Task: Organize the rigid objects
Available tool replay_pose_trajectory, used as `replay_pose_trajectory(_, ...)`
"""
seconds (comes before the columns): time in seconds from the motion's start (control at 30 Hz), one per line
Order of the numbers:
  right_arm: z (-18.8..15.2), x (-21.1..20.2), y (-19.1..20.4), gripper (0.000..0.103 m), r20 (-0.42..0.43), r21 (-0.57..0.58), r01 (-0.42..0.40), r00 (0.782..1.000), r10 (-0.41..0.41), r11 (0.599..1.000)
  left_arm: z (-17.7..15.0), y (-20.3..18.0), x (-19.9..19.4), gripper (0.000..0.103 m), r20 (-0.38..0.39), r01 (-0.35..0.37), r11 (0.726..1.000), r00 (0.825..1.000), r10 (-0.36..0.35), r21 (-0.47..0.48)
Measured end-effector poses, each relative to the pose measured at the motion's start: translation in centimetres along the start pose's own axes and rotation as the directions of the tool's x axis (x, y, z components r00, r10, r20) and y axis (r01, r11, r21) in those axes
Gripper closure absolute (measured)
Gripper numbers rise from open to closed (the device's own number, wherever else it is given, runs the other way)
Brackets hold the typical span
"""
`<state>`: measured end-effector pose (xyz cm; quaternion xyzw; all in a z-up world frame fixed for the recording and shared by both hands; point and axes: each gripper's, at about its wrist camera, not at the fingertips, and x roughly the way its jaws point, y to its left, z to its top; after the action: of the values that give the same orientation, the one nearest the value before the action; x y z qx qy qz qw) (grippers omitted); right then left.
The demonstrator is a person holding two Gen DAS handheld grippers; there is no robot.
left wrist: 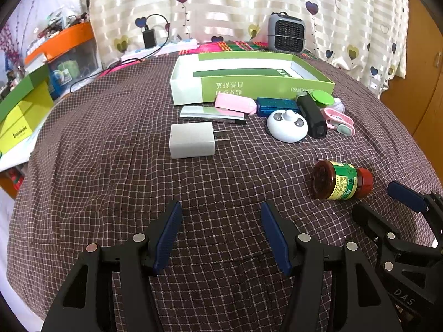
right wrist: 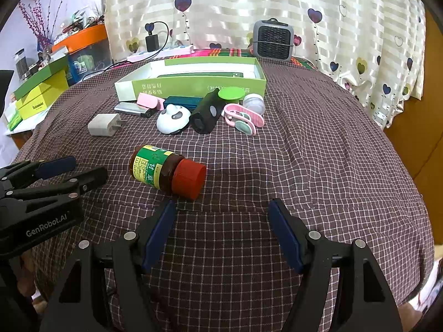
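Left tongs (left wrist: 221,238), right tongs (right wrist: 221,235) agape

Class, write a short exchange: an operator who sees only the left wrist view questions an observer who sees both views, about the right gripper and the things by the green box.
Operator: I see only part of the right gripper. Is it open?
Observer: Yes, open, with nothing between its fingers.
Operator: What sits behind the green lid?
Observer: A white ball, right of the lid.
Operator: Anything on the black device that I cannot see?
Observer: A grey oval button on its side.
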<state>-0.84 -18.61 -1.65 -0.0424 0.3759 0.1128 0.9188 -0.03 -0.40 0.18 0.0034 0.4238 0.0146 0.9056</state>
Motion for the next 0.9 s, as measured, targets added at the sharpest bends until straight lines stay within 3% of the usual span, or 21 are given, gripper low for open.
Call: replay_pose_trajectory(0.9, -0.2, -0.01, -0.08, 0.033, 0.003, 0.0, -0.002, 1.0, 0.002, 1.0, 0.03, 0.0, 0.04, 0.044, -0.001, -0.012, 1.0, 1.0, 0.012, -0.017)
